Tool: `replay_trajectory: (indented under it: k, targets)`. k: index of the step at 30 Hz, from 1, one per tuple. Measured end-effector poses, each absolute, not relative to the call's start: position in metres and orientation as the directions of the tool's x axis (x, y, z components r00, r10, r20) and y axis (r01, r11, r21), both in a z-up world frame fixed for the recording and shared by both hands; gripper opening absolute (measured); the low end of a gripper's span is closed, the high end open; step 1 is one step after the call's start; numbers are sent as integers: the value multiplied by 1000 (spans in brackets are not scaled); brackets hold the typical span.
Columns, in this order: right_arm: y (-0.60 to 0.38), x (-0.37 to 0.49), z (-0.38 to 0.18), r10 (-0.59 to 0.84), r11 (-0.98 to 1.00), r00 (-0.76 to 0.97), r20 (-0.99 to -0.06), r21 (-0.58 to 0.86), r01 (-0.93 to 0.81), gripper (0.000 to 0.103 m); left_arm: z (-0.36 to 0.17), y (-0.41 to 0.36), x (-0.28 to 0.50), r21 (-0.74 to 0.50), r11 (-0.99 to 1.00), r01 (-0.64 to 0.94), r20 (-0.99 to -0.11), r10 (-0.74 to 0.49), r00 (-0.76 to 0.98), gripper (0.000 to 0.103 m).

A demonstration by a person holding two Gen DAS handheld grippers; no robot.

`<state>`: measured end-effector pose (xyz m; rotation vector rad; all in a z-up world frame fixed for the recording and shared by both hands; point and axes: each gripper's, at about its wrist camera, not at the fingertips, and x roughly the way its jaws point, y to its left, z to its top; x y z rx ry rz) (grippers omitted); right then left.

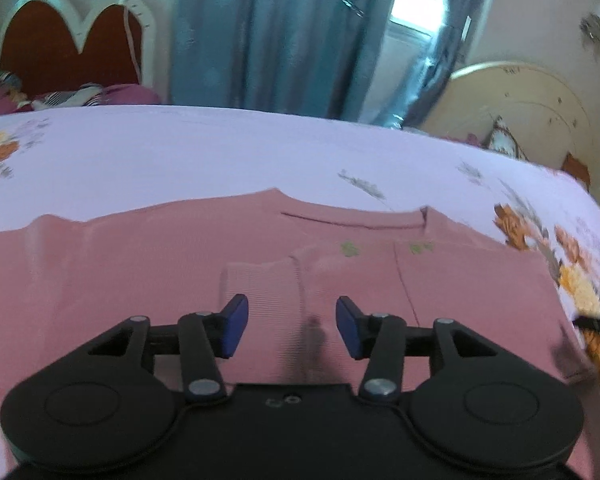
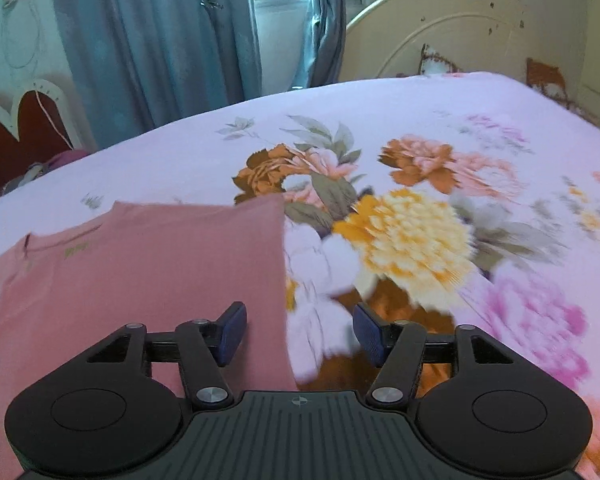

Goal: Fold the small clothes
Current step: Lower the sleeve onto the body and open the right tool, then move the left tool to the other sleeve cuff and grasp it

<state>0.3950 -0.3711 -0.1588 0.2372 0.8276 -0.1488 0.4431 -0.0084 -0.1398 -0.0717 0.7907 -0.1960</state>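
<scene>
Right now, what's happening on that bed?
A person with a handheld gripper in each hand is folding a pink top laid flat on a floral bedsheet. The left gripper is open above the middle of the garment, where a sleeve already looks folded inward. The right gripper is open too, straddling the top's right edge, one finger over fabric, the other over sheet. Neither is holding anything.

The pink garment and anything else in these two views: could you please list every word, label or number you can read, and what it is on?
Nothing is legible.
Pink garment: small green print near the neckline, too blurred to read.
Cream headboard: faint marks at its top, too small to read.
</scene>
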Motion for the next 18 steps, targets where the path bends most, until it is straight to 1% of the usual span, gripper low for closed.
replay_trajectory:
  k: [3,4,5,6,8,9,10,11,13,15,16,17,18]
  targets:
    - [-375,426,-170,-30,965,660,-751,150,215,58,-150,-16,446,-103,981,163,-712,-187,677,48]
    - [-376,437,-174,-18,964,653,-757,160,211,46,-156,-18,449,-92,983,161,-724,-177,667,48]
    - [-379,446,-177,1,961,649,-761,180,210,41,-161,-17,451,-84,984,155,-742,-166,650,48]
    - [-382,454,-180,13,956,648,-761,199,215,41,-166,-16,451,-77,985,153,-754,-159,637,48]
    - [-384,469,-183,9,953,650,-760,203,224,40,-167,-15,446,-46,984,173,-749,-148,646,48]
    - [-384,474,-183,14,952,652,-758,209,223,35,-167,-17,445,-33,983,178,-749,-142,647,48]
    - [-384,478,-184,42,950,653,-756,233,209,12,-167,-18,444,-26,984,178,-750,-137,647,49]
    - [-382,480,-183,40,950,645,-763,229,212,10,-167,-17,443,-26,984,175,-750,-135,648,49]
    - [-375,480,-184,-11,970,653,-758,149,190,10,-167,-17,443,-25,985,171,-749,-132,650,49]
    - [-377,477,-186,-27,971,671,-741,141,195,10,-167,-17,442,-23,985,172,-748,-131,650,50]
    - [-377,476,-185,-34,968,674,-738,144,206,16,-165,-16,442,-24,985,172,-752,-131,646,50]
    - [-375,475,-184,-73,967,670,-739,111,227,38,-165,-16,442,-32,985,168,-757,-133,640,51]
    - [-372,472,-182,-128,966,667,-734,60,252,50,-162,-14,443,-47,986,162,-764,-140,630,54]
